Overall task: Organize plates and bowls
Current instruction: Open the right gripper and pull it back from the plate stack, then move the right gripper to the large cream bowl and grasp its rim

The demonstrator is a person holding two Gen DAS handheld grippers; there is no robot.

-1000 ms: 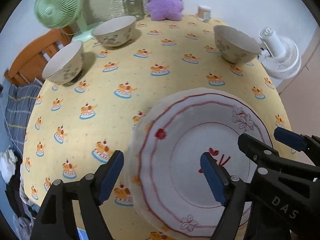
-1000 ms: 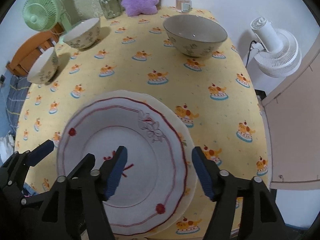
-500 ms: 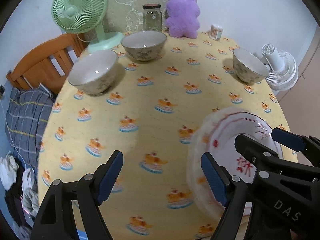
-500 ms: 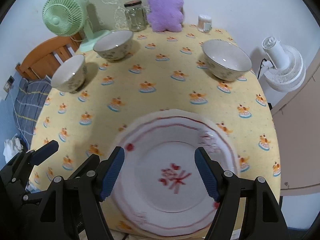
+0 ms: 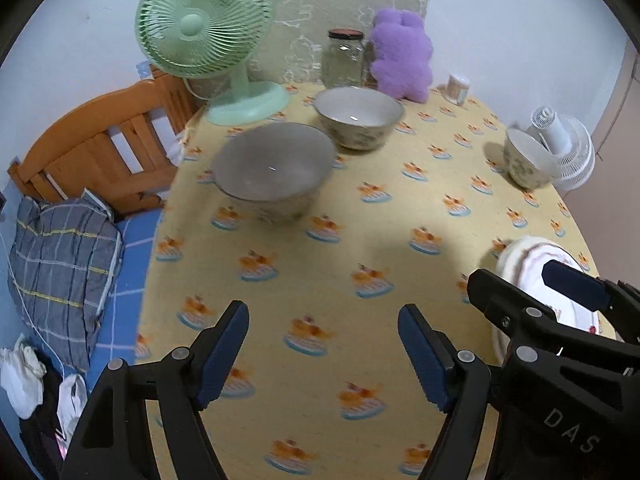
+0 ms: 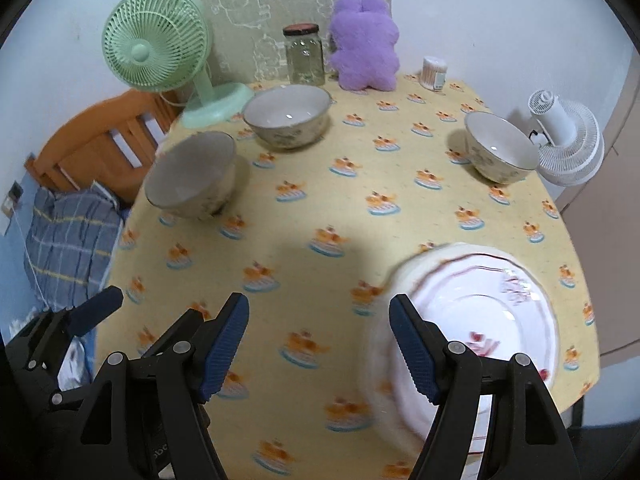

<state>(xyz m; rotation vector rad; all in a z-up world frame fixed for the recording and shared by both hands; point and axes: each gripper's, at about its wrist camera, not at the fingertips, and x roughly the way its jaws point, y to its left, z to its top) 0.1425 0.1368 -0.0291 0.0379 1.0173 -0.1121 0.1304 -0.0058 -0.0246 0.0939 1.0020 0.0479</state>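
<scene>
A stack of white plates with red rims (image 6: 480, 320) lies at the table's near right; in the left wrist view (image 5: 528, 264) it is partly hidden by the right gripper. Three patterned bowls stand on the yellow cloth: one at the left (image 6: 192, 176) (image 5: 276, 172), one at the back centre (image 6: 288, 114) (image 5: 358, 116), one at the right (image 6: 500, 148) (image 5: 524, 158). My left gripper (image 5: 322, 354) is open and empty above bare cloth, short of the left bowl. My right gripper (image 6: 318, 348) is open and empty, its right finger over the plates' left edge.
A green fan (image 6: 160, 52), a glass jar (image 6: 304, 54), a purple plush toy (image 6: 366, 44) and a small cotton-swab tub (image 6: 434, 72) line the back edge. A white fan (image 6: 568, 140) stands off the right side. A wooden bed frame (image 5: 100, 148) and a pillow (image 5: 60, 272) lie left.
Both grippers have swung left and back from over the plates, staying open. The plates now sit at the right of both views, and the bowls look nearer.
</scene>
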